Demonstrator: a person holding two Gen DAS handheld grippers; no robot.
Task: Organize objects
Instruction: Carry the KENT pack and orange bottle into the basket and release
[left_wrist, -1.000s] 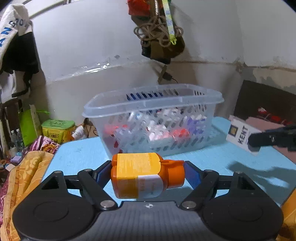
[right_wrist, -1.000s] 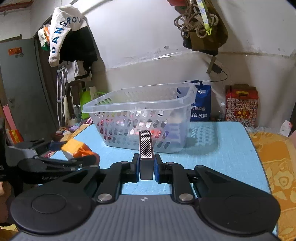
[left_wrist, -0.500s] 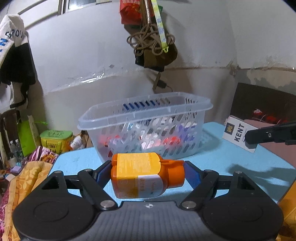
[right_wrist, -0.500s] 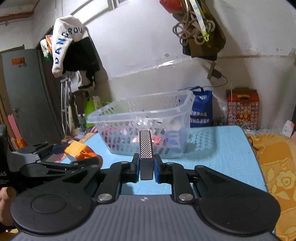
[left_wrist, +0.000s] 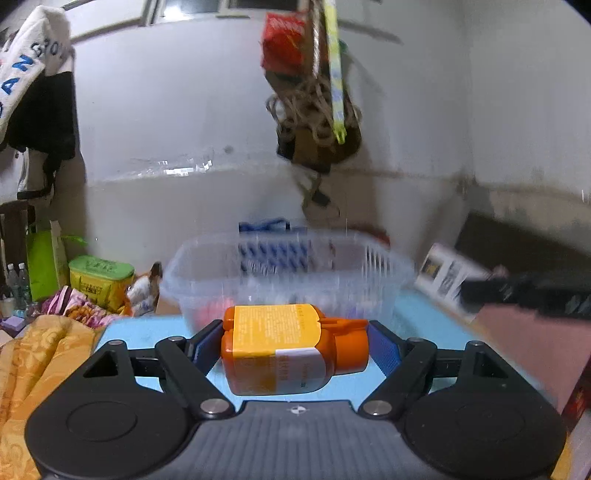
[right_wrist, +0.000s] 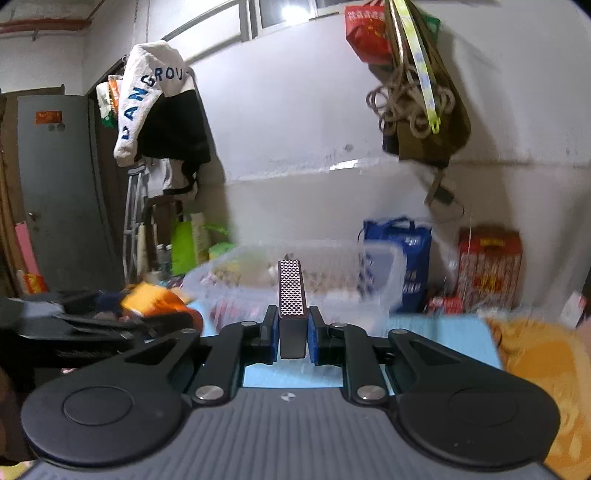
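My left gripper (left_wrist: 295, 345) is shut on an orange bottle (left_wrist: 284, 350) with a yellow label, held sideways above the blue table (left_wrist: 144, 328). My right gripper (right_wrist: 292, 334) is shut on a thin white box (right_wrist: 291, 299) seen edge-on; in the left wrist view it shows as a white box (left_wrist: 447, 277) at the right. A clear perforated plastic basket (left_wrist: 288, 273) with several small items stands ahead of both grippers, also in the right wrist view (right_wrist: 332, 284). The left gripper and orange bottle (right_wrist: 155, 301) show at the left of the right wrist view.
Orange patterned cloth lies at the table's left (left_wrist: 40, 354) and right (right_wrist: 546, 362). A blue bag (right_wrist: 402, 254) and a red box (right_wrist: 487, 266) stand behind the table. A bag with rope (left_wrist: 317, 110) hangs on the wall. A green tin (left_wrist: 99, 280) sits at the left.
Both grippers have risen and tilted upward, so the basket sits lower in both views and is blurred. Both holds are unchanged.
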